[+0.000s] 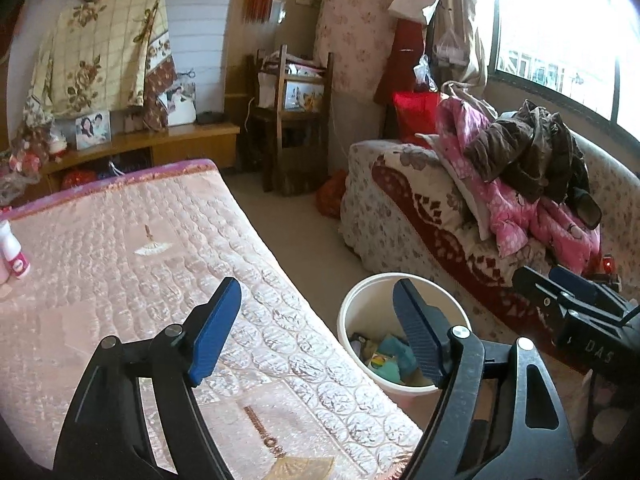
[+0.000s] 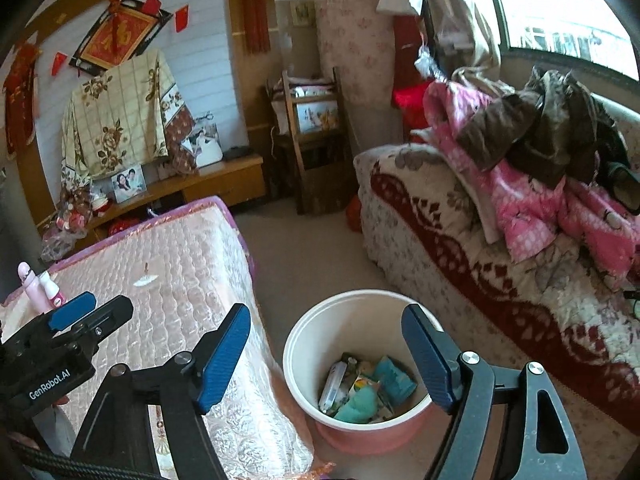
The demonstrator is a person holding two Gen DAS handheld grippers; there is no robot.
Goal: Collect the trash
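A white bin with a pink base (image 2: 308, 344) stands on the floor between the table and the sofa; it also shows in the left wrist view (image 1: 362, 296). Several pieces of trash (image 2: 368, 388) lie in it, teal and white wrappers among them, also seen in the left wrist view (image 1: 390, 356). My left gripper (image 1: 316, 316) is open and empty, above the table's right edge beside the bin. My right gripper (image 2: 326, 346) is open and empty, above the bin. The left gripper also shows at the left of the right wrist view (image 2: 76, 316).
A table with a pink quilted cover (image 1: 140, 248) fills the left. Two pink-and-white bottles (image 2: 42, 288) stand at its far left. A sofa with a floral cover (image 2: 460, 248) and piled clothes (image 2: 540, 152) is on the right. A wooden chair (image 1: 296, 120) and cabinet (image 1: 192, 140) stand behind.
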